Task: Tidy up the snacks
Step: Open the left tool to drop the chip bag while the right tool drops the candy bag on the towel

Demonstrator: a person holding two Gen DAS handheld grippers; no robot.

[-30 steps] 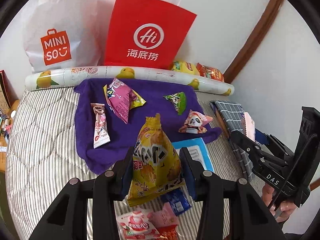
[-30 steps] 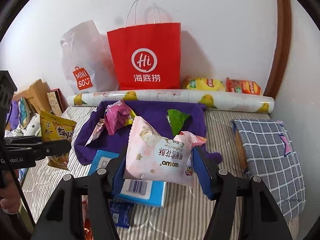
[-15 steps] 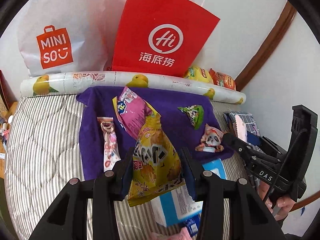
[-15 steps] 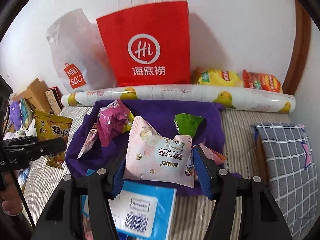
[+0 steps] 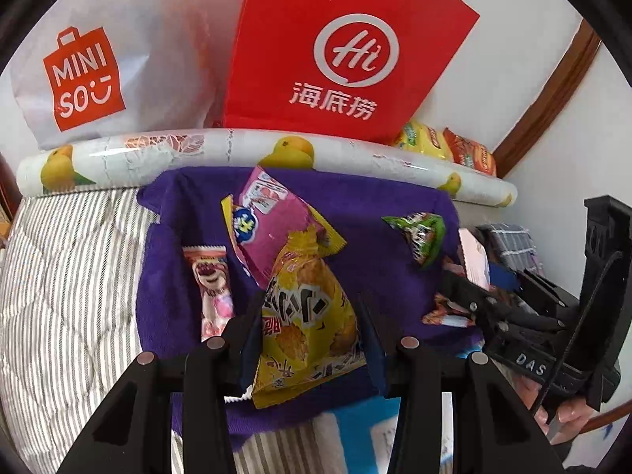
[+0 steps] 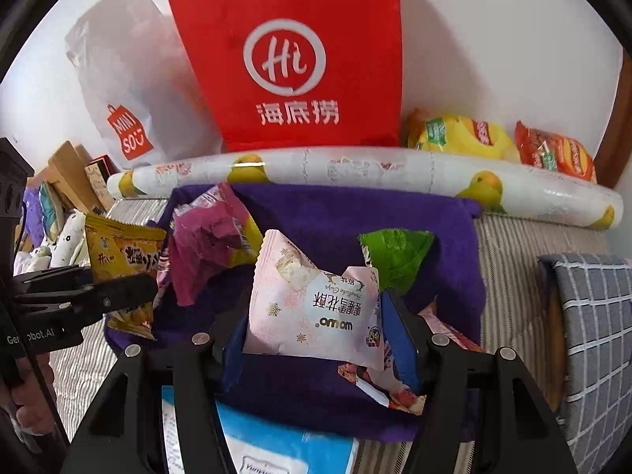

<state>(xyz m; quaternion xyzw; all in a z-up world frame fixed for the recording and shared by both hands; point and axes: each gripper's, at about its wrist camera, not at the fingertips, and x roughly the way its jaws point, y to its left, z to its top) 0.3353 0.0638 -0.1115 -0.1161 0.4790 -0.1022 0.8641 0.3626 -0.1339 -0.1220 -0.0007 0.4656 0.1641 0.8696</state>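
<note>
Nearest to you, a blue-and-white box [image 6: 276,450] lies on the striped mattress [image 5: 67,276], partly under the near edge of the purple towel [image 5: 379,245]. Your left gripper [image 5: 310,339] is clamped on a yellow snack bag [image 5: 308,316], held above the towel's near part. Your right gripper [image 6: 312,328] pinches a pale pink snack packet [image 6: 312,308] over the towel's near right. On the towel lie a strawberry-bear bar [image 5: 211,284] at left, a magenta packet [image 5: 272,221] in the middle and a green triangular packet [image 5: 422,237] to the right. Farther back runs a fruit-printed roll [image 5: 237,150]; behind it stand a white MINISO bag [image 5: 87,79] and a red paper bag [image 5: 343,59].
</note>
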